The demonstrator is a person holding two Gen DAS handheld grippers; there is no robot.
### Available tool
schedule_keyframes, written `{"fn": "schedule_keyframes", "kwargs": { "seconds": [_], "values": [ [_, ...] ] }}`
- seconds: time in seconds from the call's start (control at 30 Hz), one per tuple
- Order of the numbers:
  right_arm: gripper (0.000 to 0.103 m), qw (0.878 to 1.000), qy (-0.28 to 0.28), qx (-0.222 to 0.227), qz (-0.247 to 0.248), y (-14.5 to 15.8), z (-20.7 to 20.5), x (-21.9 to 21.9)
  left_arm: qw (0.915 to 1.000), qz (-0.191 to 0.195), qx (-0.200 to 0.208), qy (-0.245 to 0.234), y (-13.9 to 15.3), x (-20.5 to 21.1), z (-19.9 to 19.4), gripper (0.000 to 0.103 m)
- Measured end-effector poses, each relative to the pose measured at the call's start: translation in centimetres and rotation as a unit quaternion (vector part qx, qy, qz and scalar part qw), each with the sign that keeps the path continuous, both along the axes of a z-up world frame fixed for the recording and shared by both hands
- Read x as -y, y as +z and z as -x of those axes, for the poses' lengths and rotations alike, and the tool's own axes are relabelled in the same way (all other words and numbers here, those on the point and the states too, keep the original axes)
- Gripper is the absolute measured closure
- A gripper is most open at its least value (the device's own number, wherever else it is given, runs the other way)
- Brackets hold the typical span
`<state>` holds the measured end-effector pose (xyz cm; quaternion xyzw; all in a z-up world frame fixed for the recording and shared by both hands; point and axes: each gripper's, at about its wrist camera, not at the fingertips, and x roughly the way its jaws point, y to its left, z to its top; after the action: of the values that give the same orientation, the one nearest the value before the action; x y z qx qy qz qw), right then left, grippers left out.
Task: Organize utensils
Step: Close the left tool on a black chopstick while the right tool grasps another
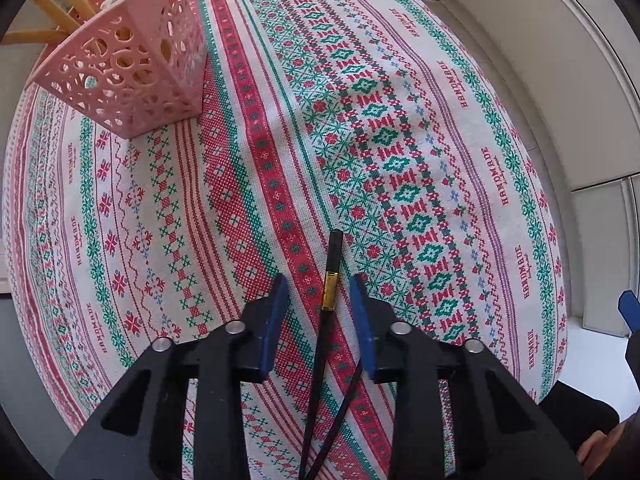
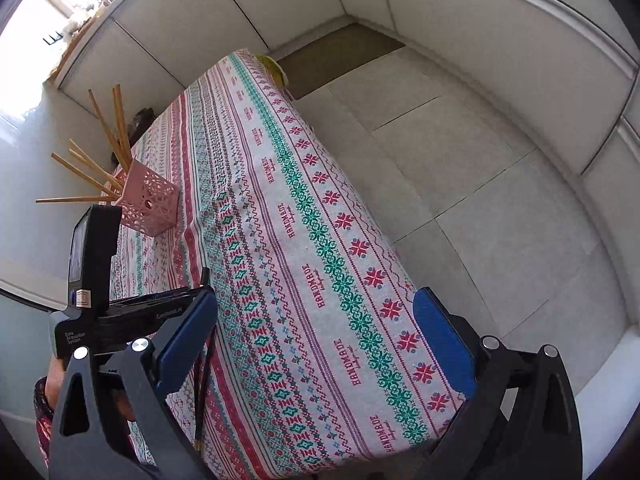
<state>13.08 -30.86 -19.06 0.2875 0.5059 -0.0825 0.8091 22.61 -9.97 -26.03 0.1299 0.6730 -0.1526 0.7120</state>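
Note:
A black chopstick with a gold band [image 1: 330, 280] lies on the patterned tablecloth [image 1: 400, 140], and a second black chopstick [image 1: 340, 412] crosses under it. My left gripper [image 1: 320, 292] is open, its blue pads on either side of the gold-banded chopstick, not touching it. A pink perforated holder [image 1: 132, 64] with several wooden chopsticks [image 1: 60, 8] stands at the far left. In the right wrist view the holder [image 2: 150, 204] stands at the left, the black chopsticks [image 2: 202, 392] lie near the left gripper [image 2: 160, 312], and my right gripper [image 2: 316, 344] is open and empty above the table edge.
The table's right edge [image 2: 384, 240] drops to a tiled floor [image 2: 460, 152]. White cabinet walls [image 2: 500, 20] surround the space. The right gripper's blue tip [image 1: 628, 304] shows at the right edge of the left wrist view.

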Motion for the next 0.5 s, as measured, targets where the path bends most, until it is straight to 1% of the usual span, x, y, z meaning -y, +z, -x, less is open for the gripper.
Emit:
{"fn": "schedule_keyframes", "kwargs": {
  "seconds": [0.03,0.07,0.17,0.23,0.3,0.4,0.5],
  "values": [
    [0.008,1.0,0.002,-0.003,-0.002,-0.1,-0.1,-0.1,1.0,-0.002,0.004,-0.008,0.1,0.3,0.1,0.09],
    [0.008,1.0,0.005,-0.007,-0.005,-0.2,-0.2,-0.4,0.9999,-0.003,0.007,-0.014,0.1,0.4,0.2,0.097],
    [0.008,0.999,0.027,-0.019,-0.008,-0.6,-0.7,-1.7,0.9995,0.001,0.02,-0.022,0.4,0.2,0.5,0.097],
    [0.008,0.998,0.046,-0.027,-0.013,-0.9,-1.2,-3.1,0.9993,0.005,0.033,-0.014,1.0,-0.3,1.0,0.097],
    [0.008,0.997,0.064,-0.039,-0.019,-1.5,-1.7,-4.7,0.999,0.015,0.043,-0.002,2.0,-1.9,0.6,0.097],
    [0.008,0.995,0.083,-0.057,-0.023,-2.3,-2.7,-7.2,0.9967,0.038,0.068,0.021,4.9,-4.9,-0.3,0.097],
    [0.015,0.994,0.088,-0.07,-0.003,-3.0,-3.8,-9.9,0.9928,0.059,0.095,0.044,7.9,-8.0,-0.6,0.097]
  ]
}}
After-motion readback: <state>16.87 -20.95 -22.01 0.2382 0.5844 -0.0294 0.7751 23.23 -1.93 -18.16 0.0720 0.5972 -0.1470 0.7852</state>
